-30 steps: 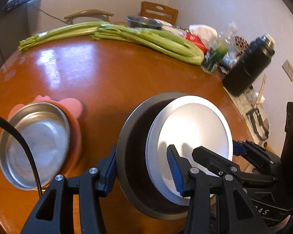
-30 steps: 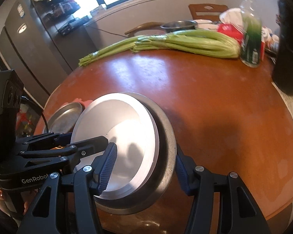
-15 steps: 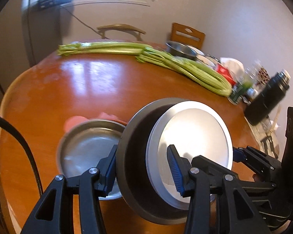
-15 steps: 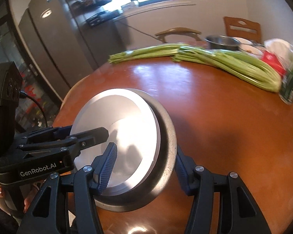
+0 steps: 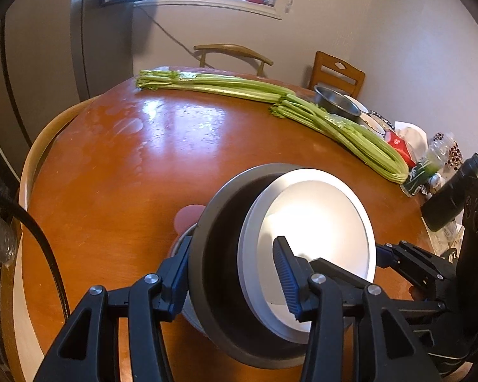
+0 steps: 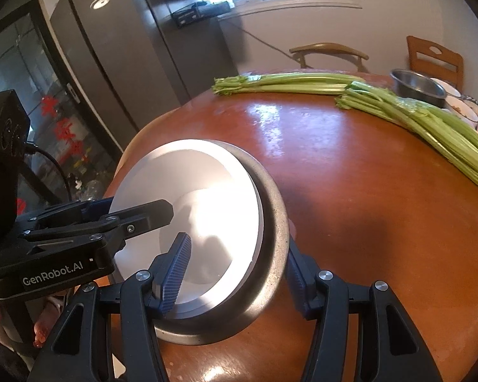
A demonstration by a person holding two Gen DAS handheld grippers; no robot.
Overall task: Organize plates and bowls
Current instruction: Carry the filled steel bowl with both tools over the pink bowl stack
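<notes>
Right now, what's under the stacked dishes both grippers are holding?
In the left wrist view, a steel plate on something pink peeks out behind the grey bowl and white plate. Most of both is covered.

"GenRobot.AI" in white letters on black body of left gripper (image 6: 178, 245), seen from right wrist. Red characters on glass door (image 6: 63, 130) at left, not readable.

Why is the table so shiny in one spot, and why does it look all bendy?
Left wrist view: window light bounces off the glossy table as white glare, and the white plate glows too. Right wrist view: the same glare sits on the table, with a dark shadow beside the grey bowl. Both views: the fisheye lens curves edges; corners go black.
</notes>
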